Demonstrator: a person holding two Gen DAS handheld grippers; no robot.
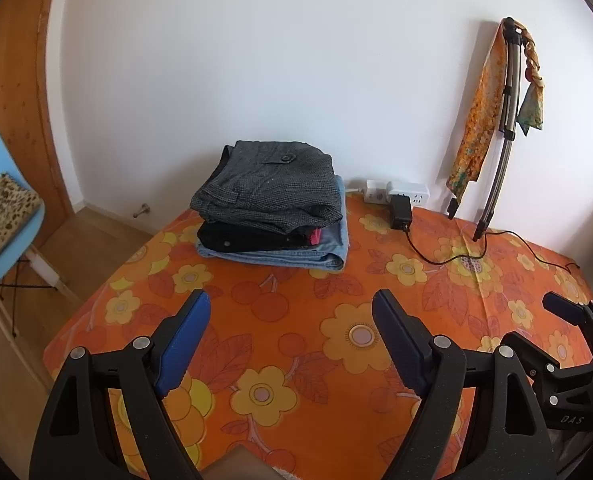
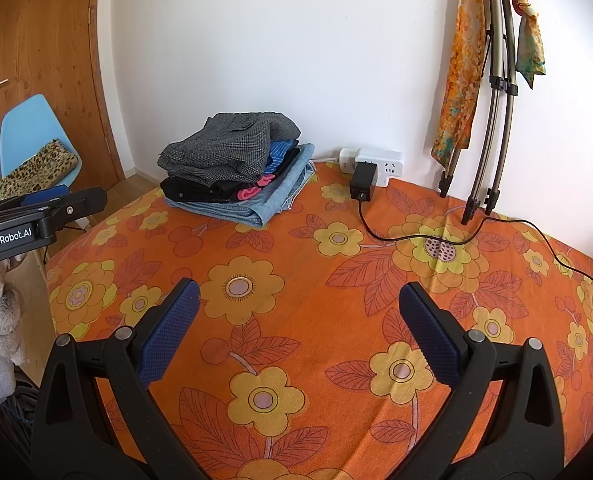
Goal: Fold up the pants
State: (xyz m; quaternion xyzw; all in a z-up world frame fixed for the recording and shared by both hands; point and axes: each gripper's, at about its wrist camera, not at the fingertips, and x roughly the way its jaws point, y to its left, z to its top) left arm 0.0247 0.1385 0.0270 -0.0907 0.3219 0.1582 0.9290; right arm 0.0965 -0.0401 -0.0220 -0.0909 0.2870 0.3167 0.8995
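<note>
Left gripper (image 1: 292, 344): we hold it low over the near part of the table, jaws spread wide, nothing between the blue pads (image 1: 182, 344).
Right gripper (image 2: 298, 332): alongside the left one, likewise gaping and empty, aimed at the far wall.
Cloth (image 2: 296, 280): an orange flowered cover lies smooth over the table; we judge it may drag along if fabric is pulled across it.
Pants (image 1: 272, 204): a stack at the far left of the table, against the wall, well apart from both grippers. Grey tweed sits on top, black beneath it, denim at the bottom, with a pink scrap showing between layers.
Handling: we judge all of it soft and limp; the denim heavier and stiffer, the tweed thick and grippy. It looks already folded, so little may be left to do.
Hold: we would pinch the top pair at its waistband corners, near the button (image 1: 287, 157), one gripper per corner, lifting so the lower layers stay put.
Cable (image 2: 416, 236): a black lead runs from an adapter (image 2: 362, 186) at the power strip (image 2: 376, 160) across the far right; fabric could snag it.
Room: white wall, a tripod (image 2: 492, 92) hung with scarves, a blue chair (image 2: 36, 140) and wooden door at left.
</note>
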